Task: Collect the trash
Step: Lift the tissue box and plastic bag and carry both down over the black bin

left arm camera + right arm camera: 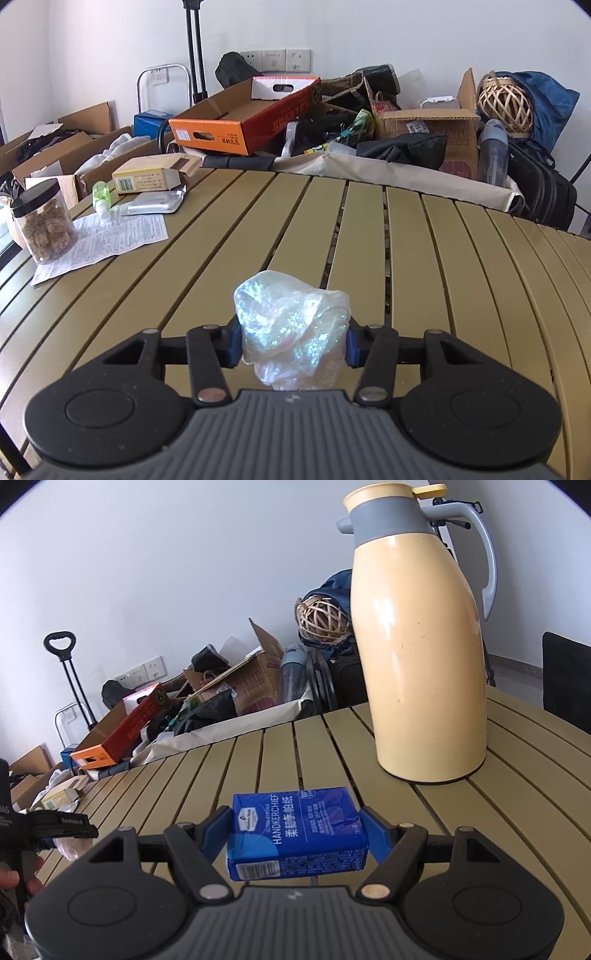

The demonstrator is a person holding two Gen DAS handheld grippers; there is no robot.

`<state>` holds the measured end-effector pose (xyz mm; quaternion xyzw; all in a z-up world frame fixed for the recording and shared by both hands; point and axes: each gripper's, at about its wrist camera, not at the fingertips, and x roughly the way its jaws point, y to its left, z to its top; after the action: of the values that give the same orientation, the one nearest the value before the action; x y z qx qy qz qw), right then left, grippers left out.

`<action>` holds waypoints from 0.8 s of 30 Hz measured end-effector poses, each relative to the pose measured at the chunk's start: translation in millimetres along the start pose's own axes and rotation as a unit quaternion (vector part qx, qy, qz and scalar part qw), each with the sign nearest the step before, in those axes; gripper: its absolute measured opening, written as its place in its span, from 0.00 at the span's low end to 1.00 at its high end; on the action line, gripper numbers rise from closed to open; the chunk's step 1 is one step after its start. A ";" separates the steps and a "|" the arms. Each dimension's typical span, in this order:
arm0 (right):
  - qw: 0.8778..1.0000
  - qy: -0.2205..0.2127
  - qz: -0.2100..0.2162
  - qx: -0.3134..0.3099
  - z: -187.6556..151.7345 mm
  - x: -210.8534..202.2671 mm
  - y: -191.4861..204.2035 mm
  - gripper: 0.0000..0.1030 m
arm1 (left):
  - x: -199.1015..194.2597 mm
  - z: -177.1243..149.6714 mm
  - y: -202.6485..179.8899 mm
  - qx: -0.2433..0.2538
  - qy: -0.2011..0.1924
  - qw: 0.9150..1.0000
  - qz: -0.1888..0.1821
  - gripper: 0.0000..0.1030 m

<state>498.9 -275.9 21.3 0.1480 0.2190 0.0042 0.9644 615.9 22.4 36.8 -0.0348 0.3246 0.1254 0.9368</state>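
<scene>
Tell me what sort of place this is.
Probably a spare room at home used for storage: a slatted table against a white wall with wall sockets, cardboard boxes and bags heaped behind, a thermos jug on the table.

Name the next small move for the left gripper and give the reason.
Probably lift a little and carry the crumpled plastic wrap clear of the slatted table. The left gripper is already clamped on it from both sides, with bare slats ahead. No bin shows in either view, so the destination is unclear.
</scene>
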 end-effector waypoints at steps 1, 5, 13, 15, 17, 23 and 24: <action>1.000 0.001 0.003 -0.002 -1.8 -2.8 1.6 0.72 | -7.4 -0.9 1.7 0.001 -0.004 1.000 -0.001 0.48; 1.000 0.004 0.015 -0.003 -8.9 -16.4 6.0 0.72 | -38.5 -7.5 10.4 -0.004 -0.015 1.000 -0.016 0.48; 0.999 -0.012 0.043 -0.030 -25.0 -59.1 17.7 0.72 | -104.9 -39.1 22.1 0.002 -0.039 0.998 -0.040 0.48; 0.998 -0.017 0.051 -0.034 -31.3 -73.6 18.4 0.72 | -123.7 -48.5 24.8 0.006 -0.050 0.998 -0.047 0.48; 0.997 -0.019 0.059 -0.038 -40.0 -88.8 18.4 0.72 | -142.0 -58.8 27.4 0.011 -0.061 0.997 -0.052 0.48; 0.996 -0.015 0.075 -0.051 -68.8 -127.9 22.1 0.72 | -186.6 -95.9 32.7 0.027 -0.079 0.994 -0.077 0.48; 0.996 -0.013 0.078 -0.053 -73.5 -133.4 22.7 0.72 | -193.1 -103.2 34.3 0.029 -0.080 0.993 -0.081 0.48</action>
<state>348.5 -243.0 20.8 0.1136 0.1934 0.0885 0.9705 398.9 -0.7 75.3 -0.0238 0.2484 0.0419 0.9675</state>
